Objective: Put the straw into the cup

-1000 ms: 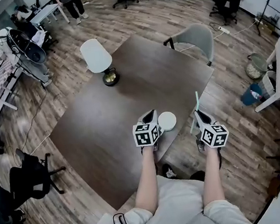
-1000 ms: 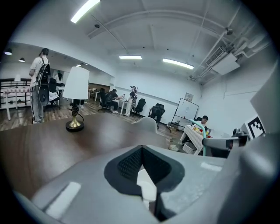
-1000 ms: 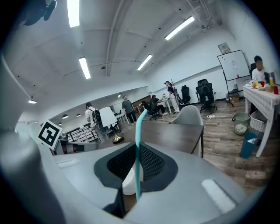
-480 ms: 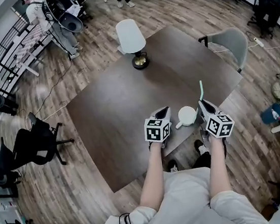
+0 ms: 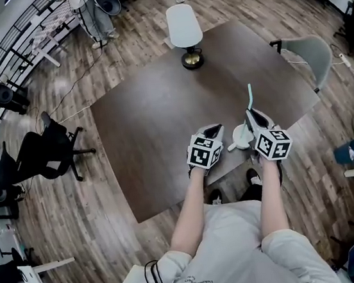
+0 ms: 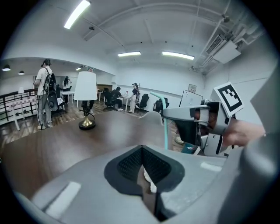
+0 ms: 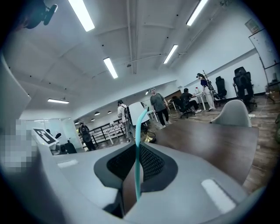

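A teal straw (image 5: pixel 249 97) stands upright, pinched in my shut right gripper (image 5: pixel 256 121). In the right gripper view the straw (image 7: pixel 137 148) rises from between the pads. The white cup (image 5: pixel 240 137) stands on the dark table (image 5: pixel 155 121) near its front edge, just left of the right gripper, with its handle pointing toward me. My left gripper (image 5: pixel 215 130) rests just left of the cup. In the left gripper view it (image 6: pixel 147 177) is shut, with a small white scrap (image 6: pixel 148 180) pinched in the seam; the cup is hidden there. The straw (image 6: pixel 166 124) and the right gripper (image 6: pixel 197 127) show at the right.
A white-shaded lamp (image 5: pixel 186 31) on a brass base stands at the table's far edge. A grey chair (image 5: pixel 308 53) stands at the far right corner and a black office chair (image 5: pixel 44 152) to the left. People stand far across the room.
My right gripper has carried the straw left to the cup's right side and now covers part of the rim. The left gripper stays beside the cup. The head view has swung.
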Demonstrator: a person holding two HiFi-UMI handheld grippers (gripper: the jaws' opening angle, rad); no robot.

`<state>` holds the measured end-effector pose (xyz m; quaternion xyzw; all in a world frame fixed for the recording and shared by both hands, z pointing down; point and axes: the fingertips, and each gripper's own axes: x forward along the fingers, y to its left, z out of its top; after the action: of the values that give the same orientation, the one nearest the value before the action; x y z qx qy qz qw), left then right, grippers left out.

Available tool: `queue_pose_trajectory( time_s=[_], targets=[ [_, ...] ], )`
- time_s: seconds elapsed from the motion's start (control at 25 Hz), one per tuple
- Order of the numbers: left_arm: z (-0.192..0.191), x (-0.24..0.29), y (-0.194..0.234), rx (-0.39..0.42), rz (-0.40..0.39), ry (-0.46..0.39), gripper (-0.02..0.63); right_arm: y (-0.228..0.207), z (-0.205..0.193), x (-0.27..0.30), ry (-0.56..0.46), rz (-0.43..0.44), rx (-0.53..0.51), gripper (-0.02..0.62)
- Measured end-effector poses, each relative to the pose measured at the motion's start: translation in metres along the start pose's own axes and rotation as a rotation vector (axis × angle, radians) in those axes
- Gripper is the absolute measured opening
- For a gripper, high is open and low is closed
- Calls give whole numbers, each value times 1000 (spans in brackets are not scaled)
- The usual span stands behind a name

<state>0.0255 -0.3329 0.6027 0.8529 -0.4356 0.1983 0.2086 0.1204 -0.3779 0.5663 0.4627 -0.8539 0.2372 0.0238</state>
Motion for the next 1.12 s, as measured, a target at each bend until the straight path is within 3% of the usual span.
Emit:
queue_pose_trajectory(
  time_s=[0.28, 0.56, 1.12],
  targets=[
    [-12, 8, -10, -3, -23, 26, 2, -11, -34, 11, 94, -34, -64, 52],
    [-28, 16, -15, -34, -50, 52, 2, -22, -74, 8, 163, -66, -57, 54],
    [-11, 42, -25, -68, -61, 22, 2, -25, -103, 2, 255, -59, -130, 54]
  ],
)
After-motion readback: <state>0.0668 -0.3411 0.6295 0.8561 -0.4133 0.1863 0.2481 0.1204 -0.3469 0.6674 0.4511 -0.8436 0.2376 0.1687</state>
